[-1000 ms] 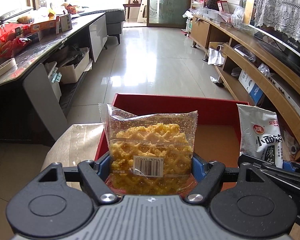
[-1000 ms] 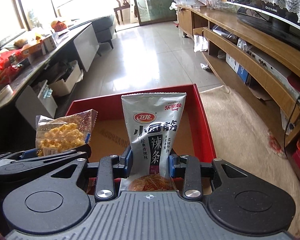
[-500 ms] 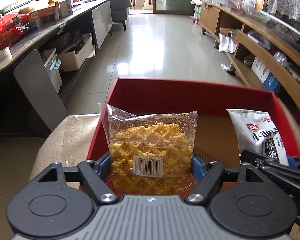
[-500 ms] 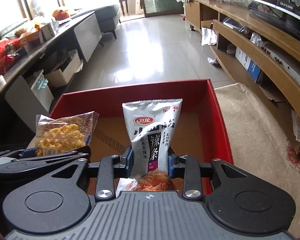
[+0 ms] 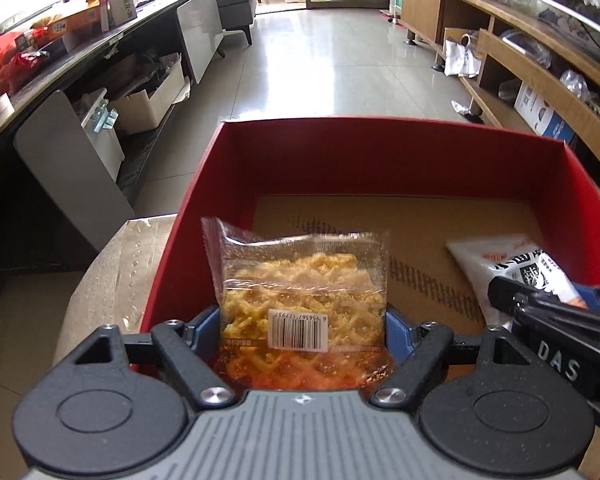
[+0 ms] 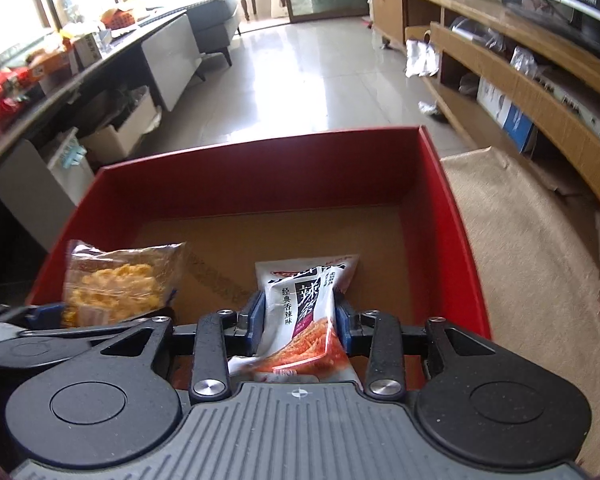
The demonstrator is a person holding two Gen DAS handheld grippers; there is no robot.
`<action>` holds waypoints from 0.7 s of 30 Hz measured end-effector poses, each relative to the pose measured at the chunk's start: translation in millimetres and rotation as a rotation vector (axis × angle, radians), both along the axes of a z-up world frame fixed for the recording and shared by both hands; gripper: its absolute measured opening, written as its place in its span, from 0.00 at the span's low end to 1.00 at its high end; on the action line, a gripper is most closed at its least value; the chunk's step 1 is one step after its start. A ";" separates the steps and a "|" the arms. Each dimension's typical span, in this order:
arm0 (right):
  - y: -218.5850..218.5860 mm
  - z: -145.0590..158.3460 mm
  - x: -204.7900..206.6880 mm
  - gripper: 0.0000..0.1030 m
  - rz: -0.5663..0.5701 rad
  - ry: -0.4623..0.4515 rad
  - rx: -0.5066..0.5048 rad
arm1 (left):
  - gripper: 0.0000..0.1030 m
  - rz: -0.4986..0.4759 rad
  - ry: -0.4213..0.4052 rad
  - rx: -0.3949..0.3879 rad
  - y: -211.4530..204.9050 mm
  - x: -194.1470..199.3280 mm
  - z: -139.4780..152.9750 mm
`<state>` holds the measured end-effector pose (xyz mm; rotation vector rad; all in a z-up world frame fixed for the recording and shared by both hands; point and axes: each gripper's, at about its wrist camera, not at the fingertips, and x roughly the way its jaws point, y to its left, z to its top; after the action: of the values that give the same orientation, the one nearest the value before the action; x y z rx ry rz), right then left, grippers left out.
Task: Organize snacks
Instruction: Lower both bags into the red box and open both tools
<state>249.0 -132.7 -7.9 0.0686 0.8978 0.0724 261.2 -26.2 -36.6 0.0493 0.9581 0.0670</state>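
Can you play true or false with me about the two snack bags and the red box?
1. The left gripper has a clear bag of yellow snack between its fingers. True.
2. The right gripper is empty. False: it is shut on a silver snack bag.
3. The box is blue. False: its walls are red.
4. Both bags are over the inside of the box. True.
5. The box is already full of snacks. False: only its bare brown bottom shows.
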 end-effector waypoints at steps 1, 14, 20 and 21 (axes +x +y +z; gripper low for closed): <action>-1.0 -2.3 1.0 0.44 -0.004 0.004 -0.004 | 0.74 -0.003 0.003 0.010 -1.0 0.5 -0.7; -6.5 6.6 -1.2 0.54 -0.033 -0.017 0.013 | 0.79 0.006 -0.026 0.014 2.4 -2.9 9.3; -8.3 11.7 -3.5 0.62 -0.044 -0.032 0.009 | 0.79 0.011 -0.046 0.018 3.5 -6.6 17.1; -8.0 13.2 -4.7 0.63 -0.046 -0.037 0.007 | 0.80 0.011 -0.049 0.010 5.7 -7.2 19.3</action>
<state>244.2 -140.8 5.3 0.0943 0.8581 0.0336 254.0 -20.4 -17.3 0.0516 0.9096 0.0832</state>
